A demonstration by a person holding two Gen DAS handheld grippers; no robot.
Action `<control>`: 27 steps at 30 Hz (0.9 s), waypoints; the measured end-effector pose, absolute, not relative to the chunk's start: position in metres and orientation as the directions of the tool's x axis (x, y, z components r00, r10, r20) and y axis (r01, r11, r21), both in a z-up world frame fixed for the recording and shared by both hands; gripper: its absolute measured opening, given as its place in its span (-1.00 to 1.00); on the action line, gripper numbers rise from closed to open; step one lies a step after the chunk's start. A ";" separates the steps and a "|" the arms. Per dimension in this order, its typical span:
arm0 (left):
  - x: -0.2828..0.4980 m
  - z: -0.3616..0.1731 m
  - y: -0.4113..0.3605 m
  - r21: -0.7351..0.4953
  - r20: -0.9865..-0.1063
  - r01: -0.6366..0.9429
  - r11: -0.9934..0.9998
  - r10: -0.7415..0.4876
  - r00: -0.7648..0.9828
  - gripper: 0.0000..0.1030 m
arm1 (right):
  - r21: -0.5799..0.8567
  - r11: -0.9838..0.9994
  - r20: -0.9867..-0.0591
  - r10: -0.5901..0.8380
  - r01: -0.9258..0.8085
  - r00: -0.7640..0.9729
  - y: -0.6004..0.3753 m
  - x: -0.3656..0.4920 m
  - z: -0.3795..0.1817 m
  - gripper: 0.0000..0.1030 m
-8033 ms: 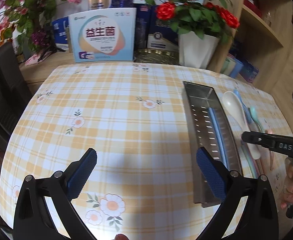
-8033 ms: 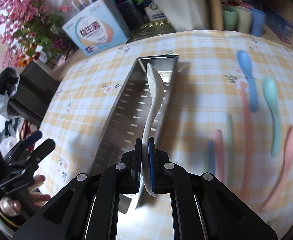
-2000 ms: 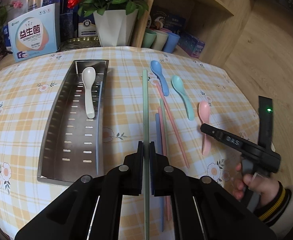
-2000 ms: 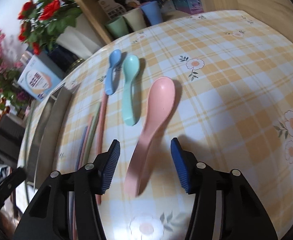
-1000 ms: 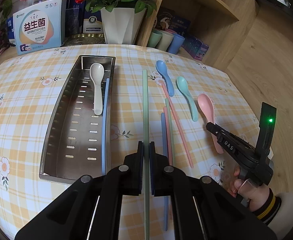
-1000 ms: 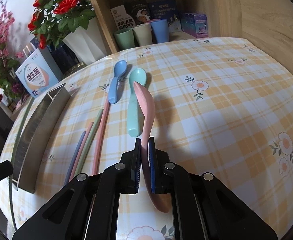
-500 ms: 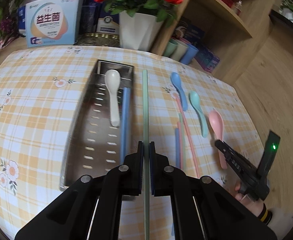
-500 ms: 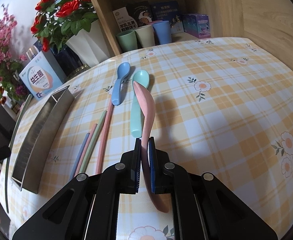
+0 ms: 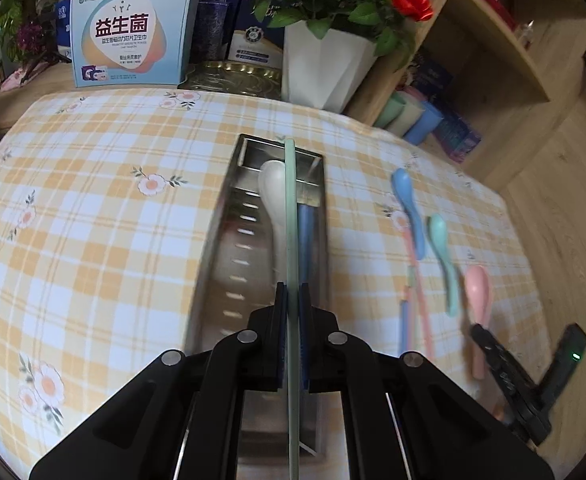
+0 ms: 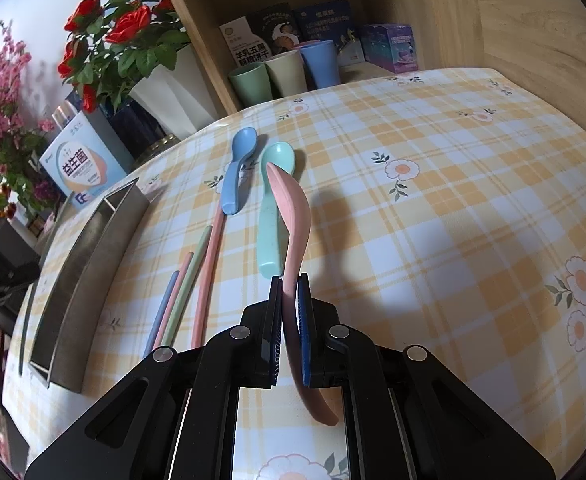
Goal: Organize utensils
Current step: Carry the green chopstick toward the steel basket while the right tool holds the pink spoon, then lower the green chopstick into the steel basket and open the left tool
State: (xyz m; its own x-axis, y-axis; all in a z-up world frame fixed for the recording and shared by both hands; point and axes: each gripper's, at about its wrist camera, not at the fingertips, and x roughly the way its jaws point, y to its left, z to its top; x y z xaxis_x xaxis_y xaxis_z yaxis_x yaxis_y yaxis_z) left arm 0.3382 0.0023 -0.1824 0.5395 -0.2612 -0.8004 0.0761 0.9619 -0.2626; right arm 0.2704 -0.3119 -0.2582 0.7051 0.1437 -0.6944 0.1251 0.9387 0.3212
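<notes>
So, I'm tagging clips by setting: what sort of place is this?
Most likely a home dining corner: a table under a checked floral tablecloth, potted red roses behind it, and a wooden shelf with cups and boxed goods beside it.

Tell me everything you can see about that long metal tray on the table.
The metal tray is a long, narrow trough that looks like stainless steel, with rows of slots in its floor and upright walls. It sits flat on the checked tablecloth. Inside lie a white spoon and a blue chopstick. The left gripper holds a green chopstick lengthwise above it; whether that touches the tray is unclear.
</notes>
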 end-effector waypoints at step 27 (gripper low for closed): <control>0.386 -0.219 -0.013 -0.084 -0.900 0.044 0.995 -0.095 0.426 -0.89 | 0.369 0.921 -0.688 0.180 0.126 0.703 -0.318 0.271 -0.262 -0.86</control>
